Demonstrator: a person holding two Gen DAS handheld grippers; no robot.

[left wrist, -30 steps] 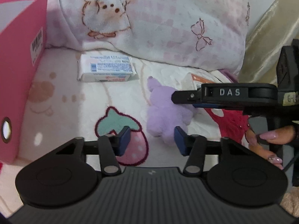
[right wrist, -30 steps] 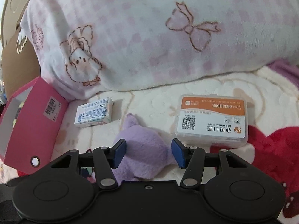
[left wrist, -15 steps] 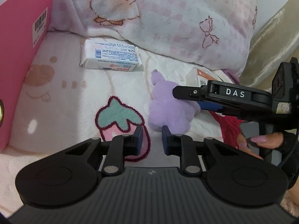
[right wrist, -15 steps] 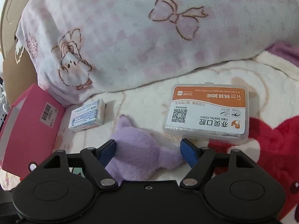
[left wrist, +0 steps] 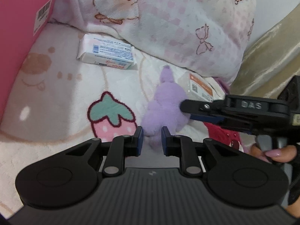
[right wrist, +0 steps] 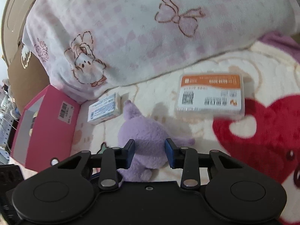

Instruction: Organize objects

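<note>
Since the earlier frame, right gripper (right wrist: 150, 154) jaws have just been closing, now clamping the purple plush (right wrist: 148, 133); left gripper (left wrist: 152, 138) closed, empty, at plush's 6 o'clock.

Patterned blanket (left wrist: 56, 101) — plush (right wrist: 148, 133), boxes (right wrist: 210, 97)

soft, even indoor light; fisheye bending at edges; both views slightly blurred, perhaps motion.

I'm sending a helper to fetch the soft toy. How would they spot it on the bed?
Below the big pink-checked pillow, on the cream blanket, lies the purple plush toy between a white packet and an orange-labelled box. It is the only fuzzy item, and the right gripper is closing around it.
</note>
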